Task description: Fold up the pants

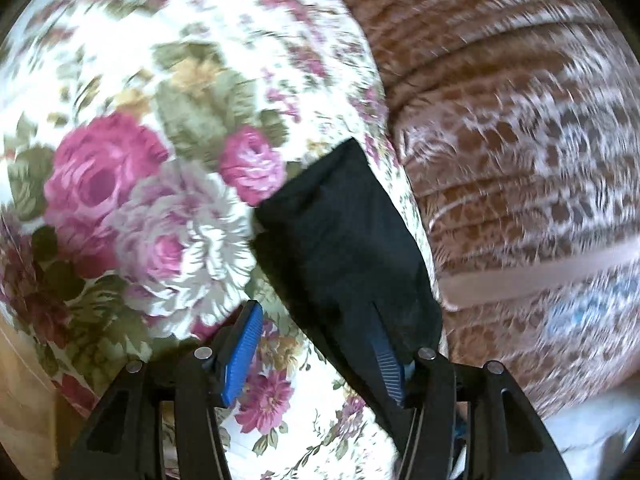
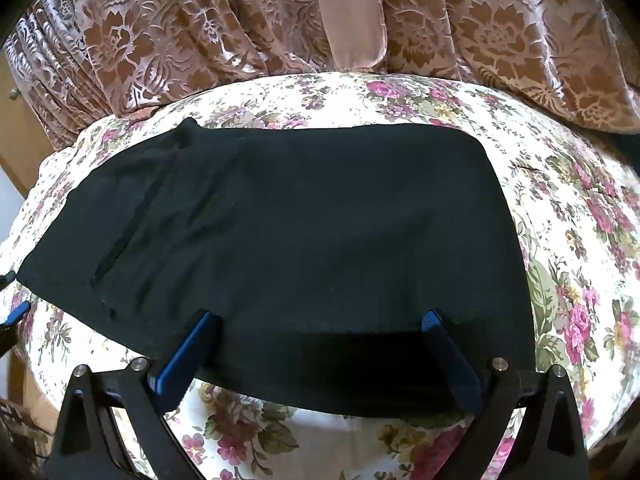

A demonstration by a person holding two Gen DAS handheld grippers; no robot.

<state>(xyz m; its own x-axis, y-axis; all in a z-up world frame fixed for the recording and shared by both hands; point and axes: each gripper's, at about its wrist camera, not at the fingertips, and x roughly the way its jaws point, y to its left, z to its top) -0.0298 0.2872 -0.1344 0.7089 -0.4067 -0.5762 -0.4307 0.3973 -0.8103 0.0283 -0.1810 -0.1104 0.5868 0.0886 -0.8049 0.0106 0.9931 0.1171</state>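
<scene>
Two grippers show, one in each view. The left gripper [image 1: 316, 344] has its jaws partly open. One blue pad [image 1: 242, 354] stands bare over the flowered cloth, with nothing touching it. The other blue pad [image 1: 386, 364] lies against the end of the black pants [image 1: 340, 248], and the dark cloth drapes over that finger. The two pads do not pinch the cloth between them. This view is blurry.

The right gripper [image 2: 320, 340] has its jaws wide open. Its two blue fingers [image 2: 182, 360] sit at the near edge of the pants [image 2: 280, 220], well apart from each other. The black cloth lies between them, but the pads do not squeeze it. Whether the fingertips press on the cloth I cannot tell.

The pants lie flat and spread wide across the flowered cloth [image 2: 580, 240]. They look like one broad dark shape, with a long seam or pocket line on the left side. One narrow end reaches out to the left edge of the view, where a bit of the other gripper peeks in.

The flowered cloth [image 1: 160, 200] is white with big pink roses and green leaves. Behind it hangs a brown curtain [image 2: 160, 40] with a pale leaf pattern. A plain pinkish band [image 2: 352, 12] hangs down its middle. The same curtain [image 1: 520, 120] fills the right side of the left view.
</scene>
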